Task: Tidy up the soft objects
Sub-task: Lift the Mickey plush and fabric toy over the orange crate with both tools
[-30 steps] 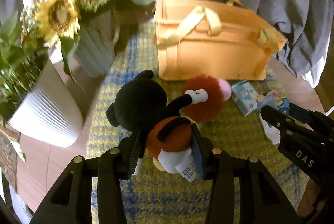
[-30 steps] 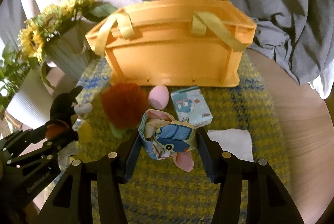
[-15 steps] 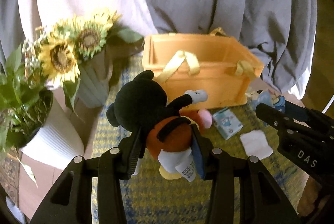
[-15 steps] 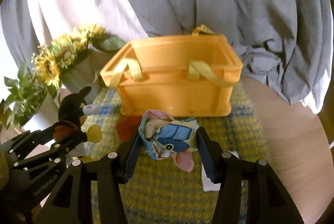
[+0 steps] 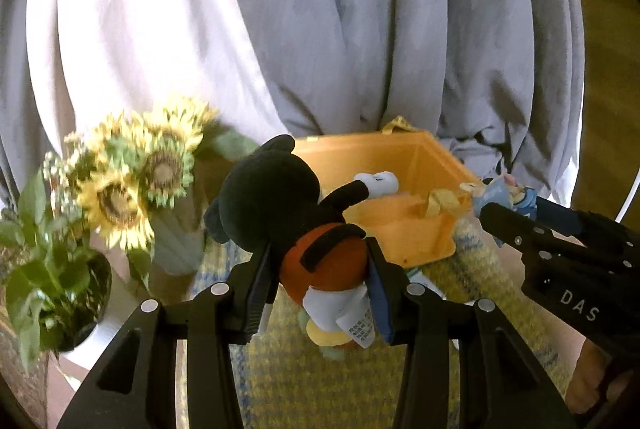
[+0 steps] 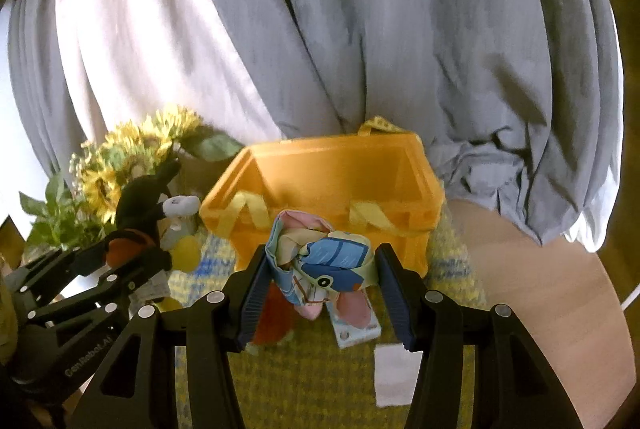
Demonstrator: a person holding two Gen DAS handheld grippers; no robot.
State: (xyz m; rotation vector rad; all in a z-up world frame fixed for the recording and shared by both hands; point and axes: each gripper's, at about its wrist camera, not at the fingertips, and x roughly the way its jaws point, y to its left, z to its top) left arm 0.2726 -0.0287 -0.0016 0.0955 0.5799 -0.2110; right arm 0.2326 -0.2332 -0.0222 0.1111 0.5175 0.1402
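A black mouse plush toy [image 5: 280, 205] in red shorts is clamped between the fingers of the left gripper [image 5: 320, 281], held in the air in front of an open orange basket [image 6: 332, 169]. Alongside, the right gripper [image 6: 320, 277] holds a folded cartoon-print cloth [image 6: 320, 261] tight between its fingers, just before the basket's near wall. The basket stands on a yellow-and-blue woven mat [image 6: 320, 381] on a round wooden table [image 6: 540, 289], with sunflowers [image 5: 132, 177] to its left and grey curtains [image 5: 360, 29] behind.
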